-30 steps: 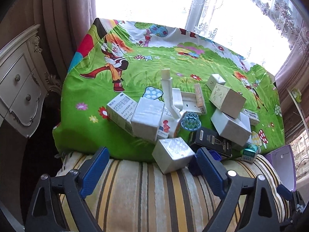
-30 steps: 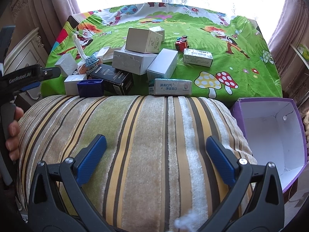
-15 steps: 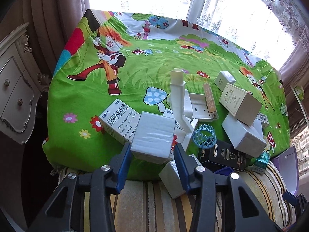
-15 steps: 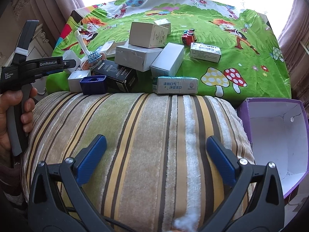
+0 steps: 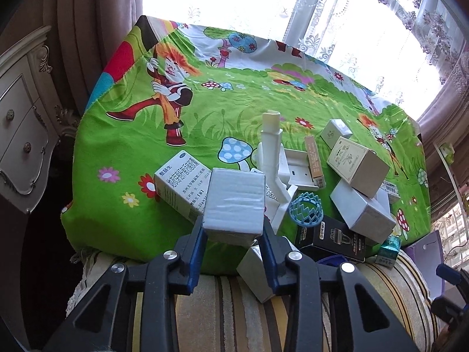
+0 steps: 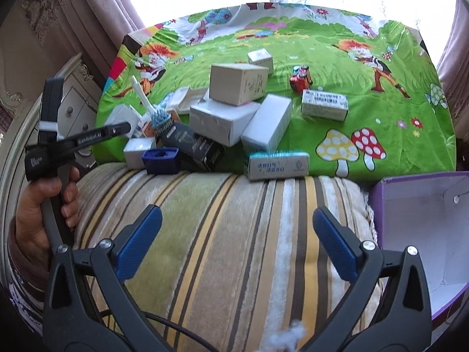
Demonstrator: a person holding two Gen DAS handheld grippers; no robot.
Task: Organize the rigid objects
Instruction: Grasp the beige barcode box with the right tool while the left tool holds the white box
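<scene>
Between my left claw's blue pads (image 5: 197,243): a plain white box (image 5: 234,206). Beyond it, a green cartoon-print cloth (image 5: 123,146) with spotted mushrooms, a light-blue zigzag ring (image 5: 305,211) and a black box (image 5: 332,239). Under my right claw: a cushion (image 6: 234,234) striped yellow, brown and cream; to its right, a purple box (image 6: 422,226), white inside.

left gripper (image 5: 234,234): both blue pads pressed on a white box's sides
right gripper (image 6: 237,243): fingers spread wide, nothing between
left hand (image 6: 38,220): wrapped round handle
</scene>
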